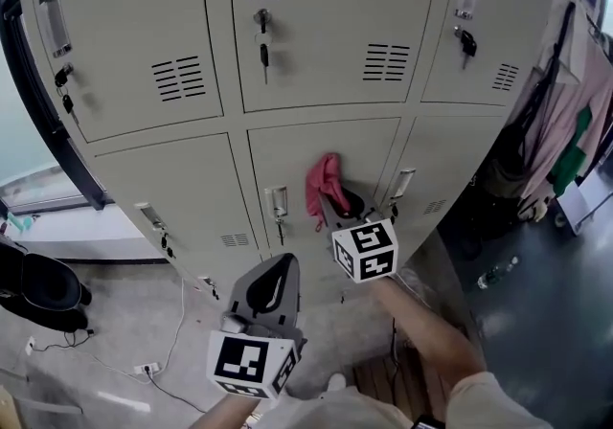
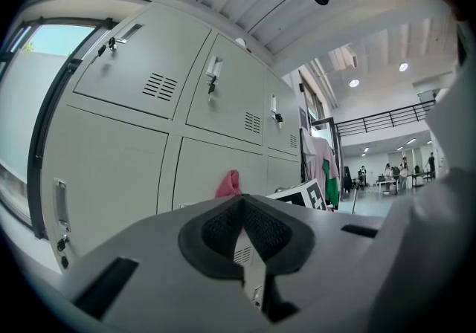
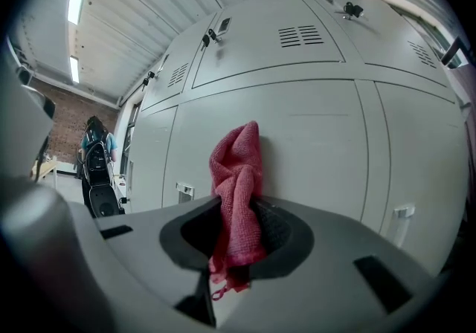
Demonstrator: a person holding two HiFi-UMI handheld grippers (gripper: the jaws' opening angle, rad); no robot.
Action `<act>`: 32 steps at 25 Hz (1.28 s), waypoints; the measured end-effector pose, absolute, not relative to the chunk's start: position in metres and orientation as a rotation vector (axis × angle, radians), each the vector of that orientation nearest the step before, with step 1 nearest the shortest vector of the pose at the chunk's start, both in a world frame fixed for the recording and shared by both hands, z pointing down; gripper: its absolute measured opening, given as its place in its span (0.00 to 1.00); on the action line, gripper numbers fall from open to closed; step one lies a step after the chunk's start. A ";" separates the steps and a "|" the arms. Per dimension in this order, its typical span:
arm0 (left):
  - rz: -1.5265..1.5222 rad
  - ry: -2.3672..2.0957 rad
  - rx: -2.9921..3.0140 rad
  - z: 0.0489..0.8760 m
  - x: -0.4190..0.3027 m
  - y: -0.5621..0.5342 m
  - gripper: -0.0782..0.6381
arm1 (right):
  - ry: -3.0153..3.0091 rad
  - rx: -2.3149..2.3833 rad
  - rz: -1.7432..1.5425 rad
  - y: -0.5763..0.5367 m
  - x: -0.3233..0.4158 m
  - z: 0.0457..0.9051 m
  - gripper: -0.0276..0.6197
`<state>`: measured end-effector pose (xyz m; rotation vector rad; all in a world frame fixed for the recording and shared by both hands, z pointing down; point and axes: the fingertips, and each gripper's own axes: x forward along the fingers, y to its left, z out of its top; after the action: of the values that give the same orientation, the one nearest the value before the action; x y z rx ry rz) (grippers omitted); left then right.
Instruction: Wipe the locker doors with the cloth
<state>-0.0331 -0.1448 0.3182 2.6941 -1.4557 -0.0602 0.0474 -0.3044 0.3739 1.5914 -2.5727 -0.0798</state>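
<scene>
Red cloth (image 3: 236, 190) is clamped in my right gripper (image 1: 337, 199), jaws closed on its bunched middle. The cloth's upper end stands above the jaws and lies against the lower middle locker door (image 1: 326, 145). Loose threads hang below the jaws. My left gripper (image 1: 271, 285) is held lower and back from the lockers, jaws together, nothing between them. Keys (image 1: 263, 52) hang in the upper door locks.

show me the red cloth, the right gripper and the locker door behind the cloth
red cloth (image 3: 236, 172): right gripper view, bunched middle.
right gripper (image 1: 340, 202): head view, between fingertips.
locker door (image 1: 287, 159): head view, bare panel.
</scene>
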 end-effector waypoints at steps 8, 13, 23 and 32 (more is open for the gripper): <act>-0.043 -1.447 2.699 0.320 -0.010 -0.146 0.12 | -2.507 1.690 -0.052 -0.309 0.112 0.382 0.17; -0.042 -1.434 2.700 0.322 0.005 -0.147 0.12 | -2.463 1.751 -0.036 -0.312 0.150 0.388 0.17; -0.021 -1.429 2.699 0.326 0.018 -0.147 0.12 | -2.412 1.805 -0.022 -0.314 0.180 0.410 0.18; -0.006 -1.442 2.677 0.329 0.011 -0.147 0.12 | -2.384 1.762 0.008 -0.314 0.168 0.460 0.18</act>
<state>0.0108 -0.1474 0.3291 2.6772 -1.4422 -0.0056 0.1685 -0.3136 0.4595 1.7622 -2.3845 0.0077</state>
